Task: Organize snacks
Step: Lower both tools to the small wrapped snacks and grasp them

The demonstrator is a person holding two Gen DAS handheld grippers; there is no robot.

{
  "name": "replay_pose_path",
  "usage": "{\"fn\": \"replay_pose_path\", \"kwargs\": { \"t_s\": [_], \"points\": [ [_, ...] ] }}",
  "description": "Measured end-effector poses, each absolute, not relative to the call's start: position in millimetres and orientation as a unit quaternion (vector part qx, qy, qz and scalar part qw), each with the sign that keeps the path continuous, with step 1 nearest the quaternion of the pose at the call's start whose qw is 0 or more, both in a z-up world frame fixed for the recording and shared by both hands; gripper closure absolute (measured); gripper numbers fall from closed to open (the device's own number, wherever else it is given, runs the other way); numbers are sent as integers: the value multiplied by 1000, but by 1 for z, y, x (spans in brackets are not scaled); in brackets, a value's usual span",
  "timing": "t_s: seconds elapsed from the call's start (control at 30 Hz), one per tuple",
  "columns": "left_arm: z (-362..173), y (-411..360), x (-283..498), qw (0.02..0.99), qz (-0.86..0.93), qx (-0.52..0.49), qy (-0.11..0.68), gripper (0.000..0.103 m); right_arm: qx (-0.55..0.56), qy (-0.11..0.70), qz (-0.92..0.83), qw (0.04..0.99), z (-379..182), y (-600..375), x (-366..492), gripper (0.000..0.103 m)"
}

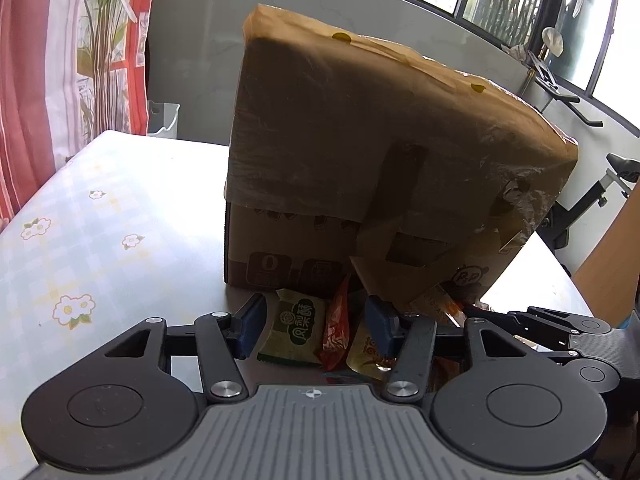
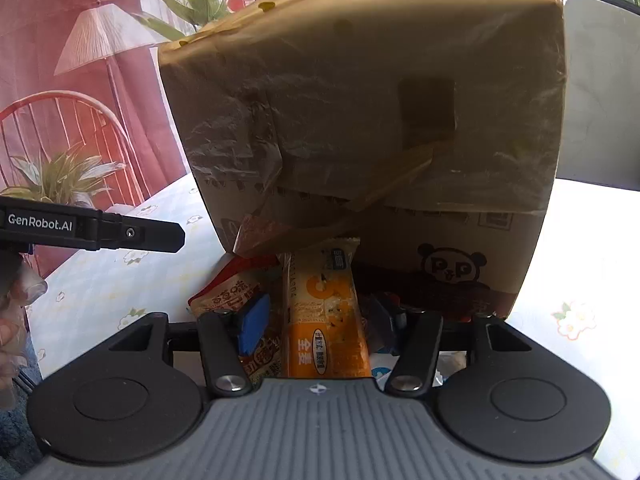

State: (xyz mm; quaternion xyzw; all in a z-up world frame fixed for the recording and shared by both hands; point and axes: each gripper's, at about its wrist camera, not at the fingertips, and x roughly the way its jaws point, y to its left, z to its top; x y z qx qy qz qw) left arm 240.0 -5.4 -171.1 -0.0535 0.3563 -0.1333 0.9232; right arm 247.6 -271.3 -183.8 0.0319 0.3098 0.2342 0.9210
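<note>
While snacks lie heaped before the box [image 2: 360,120]: left gripper [image 1: 316,330] half open around green packet [image 1: 294,330]; right gripper [image 2: 320,320] likewise astride orange bar [image 2: 324,320]. Advise closing squarely, one item each.

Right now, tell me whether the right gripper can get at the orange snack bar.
Probably yes. The orange snack bar lies lengthwise between the open fingers of the right gripper, nothing over its near half. Only its far end tucks under the cardboard box, which may snag on lifting.
</note>
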Motion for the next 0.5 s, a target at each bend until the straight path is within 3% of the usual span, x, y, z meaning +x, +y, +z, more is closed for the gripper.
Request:
{"fn": "replay_pose_path", "kwargs": {
  "t_s": [0.1,0.33,0.47,0.5],
  "points": [
    [-179,-9,241,919,-138,-52,367,48,42,323,229,917,-189,-275,245,59],
    [-193,-24,260,913,-151,-27,378,60,71,323,216,919,-193,-285,234,63],
    [-203,-38,270,909,-159,0,386,84,70,324,215,919,-194,-286,233,63],
    [-207,-41,271,906,-158,5,392,85,69,324,215,919,-193,-286,233,63]
  ]
}}
